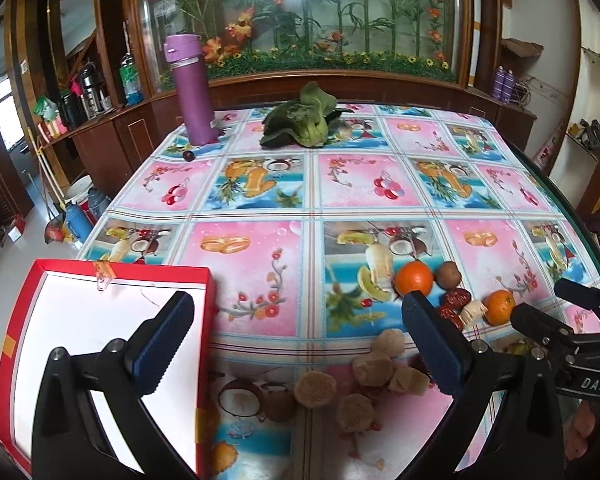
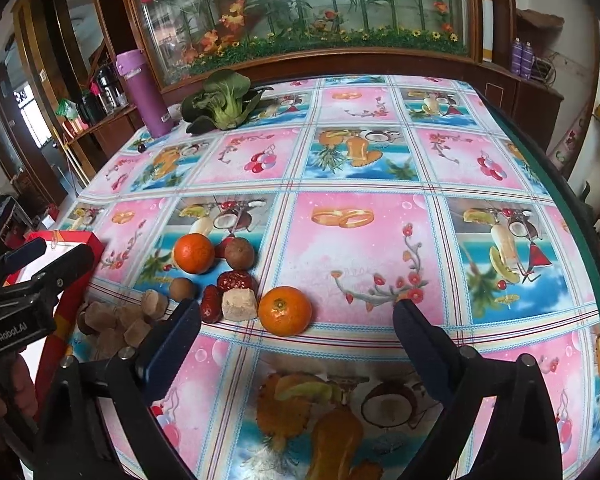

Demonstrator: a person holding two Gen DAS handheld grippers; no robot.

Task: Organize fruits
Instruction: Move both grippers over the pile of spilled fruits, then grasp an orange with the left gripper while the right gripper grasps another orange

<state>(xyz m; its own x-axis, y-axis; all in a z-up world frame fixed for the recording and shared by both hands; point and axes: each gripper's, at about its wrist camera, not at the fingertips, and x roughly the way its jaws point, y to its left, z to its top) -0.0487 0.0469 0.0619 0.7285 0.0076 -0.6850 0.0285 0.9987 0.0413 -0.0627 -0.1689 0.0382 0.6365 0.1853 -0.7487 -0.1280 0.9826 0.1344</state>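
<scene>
Fruit cluster on patterned table [image 2: 364, 240]: two tangerines [image 2: 285, 311] [image 2: 193, 253], red dates [image 2: 236, 282], brown pastry pieces [image 2: 116, 324] just beside. Red box [image 1: 204, 320], white-lined, at left table edge. Left gripper [image 1: 298, 328] fingers spread wide, holding nothing. Right gripper [image 2: 296, 324] fingers likewise apart, near front tangerine.

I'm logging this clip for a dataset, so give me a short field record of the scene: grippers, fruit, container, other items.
left gripper: open, holds nothing, over the near table edge
right gripper: open, holds nothing
oranges: two, far orange, near orange, both on the tablecloth
red dates: between the oranges
brown biscuits: loose pile beside the box
red box: white inside, nothing in it
far end: purple bottle, bok choy
</scene>
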